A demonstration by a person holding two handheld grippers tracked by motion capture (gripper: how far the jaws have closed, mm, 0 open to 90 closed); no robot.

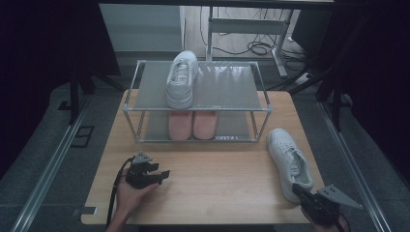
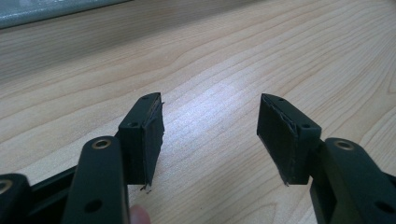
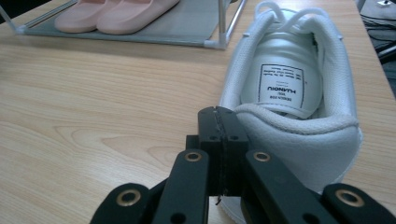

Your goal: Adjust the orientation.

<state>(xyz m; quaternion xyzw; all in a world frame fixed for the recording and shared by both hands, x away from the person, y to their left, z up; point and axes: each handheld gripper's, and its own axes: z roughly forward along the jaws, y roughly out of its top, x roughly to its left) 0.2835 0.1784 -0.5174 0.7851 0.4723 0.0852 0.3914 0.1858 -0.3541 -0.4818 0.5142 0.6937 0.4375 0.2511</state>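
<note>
White sneaker [image 1: 290, 163] lying loose near the right edge of the wooden table [image 1: 208, 193], toe toward the shoe rack [image 1: 196, 101], heel toward the person. The right gripper [image 3: 223, 140] sits at the heel collar with its jaws pressed flat together; in the right gripper view they meet just beside the padded rim and nothing shows between them, so the shoe is judged not to be held. The left gripper [image 2: 210, 135] rests low over bare table at the left, jaws spread wide and holding nothing. Risks: closed jaws pushed forward would likely shove the light shoe across the smooth top toward the nearby table edge rather than seize it; a pinch on the soft collar alone may let the shoe swing or slip when lifted. Surroundings: a matching white sneaker [image 1: 181, 79] occupies the left part of the rack's top shelf, and a pair of pink slippers [image 1: 192, 124] fills the lower shelf. The rack's front post and top rail stand between the loose shoe and the free shelf space.
</note>
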